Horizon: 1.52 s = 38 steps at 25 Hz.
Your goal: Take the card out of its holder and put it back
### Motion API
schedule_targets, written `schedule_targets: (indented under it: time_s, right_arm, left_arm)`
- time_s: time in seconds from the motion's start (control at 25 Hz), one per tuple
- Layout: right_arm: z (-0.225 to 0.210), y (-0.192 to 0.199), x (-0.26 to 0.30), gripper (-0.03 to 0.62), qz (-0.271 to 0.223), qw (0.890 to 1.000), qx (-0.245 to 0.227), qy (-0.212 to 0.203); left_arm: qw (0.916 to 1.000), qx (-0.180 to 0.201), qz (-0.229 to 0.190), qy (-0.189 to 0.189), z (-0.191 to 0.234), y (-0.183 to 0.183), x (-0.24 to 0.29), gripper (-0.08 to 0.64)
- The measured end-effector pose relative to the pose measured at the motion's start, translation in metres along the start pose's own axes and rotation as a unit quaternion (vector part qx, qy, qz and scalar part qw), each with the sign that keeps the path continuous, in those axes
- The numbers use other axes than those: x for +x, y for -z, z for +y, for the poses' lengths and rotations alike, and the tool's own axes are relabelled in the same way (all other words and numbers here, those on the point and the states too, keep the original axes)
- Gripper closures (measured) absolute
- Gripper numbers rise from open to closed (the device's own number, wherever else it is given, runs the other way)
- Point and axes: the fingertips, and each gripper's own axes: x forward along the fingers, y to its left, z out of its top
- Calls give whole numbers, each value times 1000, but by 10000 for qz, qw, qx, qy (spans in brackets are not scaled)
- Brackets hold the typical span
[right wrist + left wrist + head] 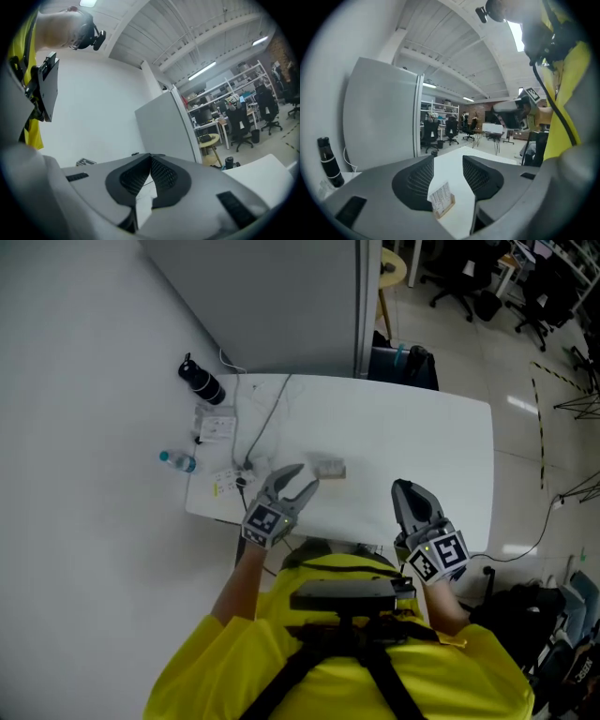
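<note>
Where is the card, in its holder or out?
In. The card stands upright in the slot of its wooden holder on the white table.

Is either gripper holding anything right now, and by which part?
Nothing is held. The left gripper has its jaws apart, and the card sits in its holder on the table just beyond them, not gripped. The right gripper is closed on nothing.

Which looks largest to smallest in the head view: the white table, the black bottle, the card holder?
1. white table, by far
2. black bottle
3. card holder
These last two look nearly alike, so that order is unsure.
</note>
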Motion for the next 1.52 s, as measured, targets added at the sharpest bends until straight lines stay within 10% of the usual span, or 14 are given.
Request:
schedule_targets:
  time_s: [0.4,0.76,1.52]
  right_arm:
    - [12,35,10,584,317,9983,18,479]
    - [22,81,24,584,668,9953,340,618]
    - [27,92,20,584,775,9939,393,681]
  left_arm:
    - [9844,164,1015,1430,42,126,63,345]
    - [9612,-302,959,2568,51,160,99,448]
    - [9721,-117,288,2326,45,118,97,545]
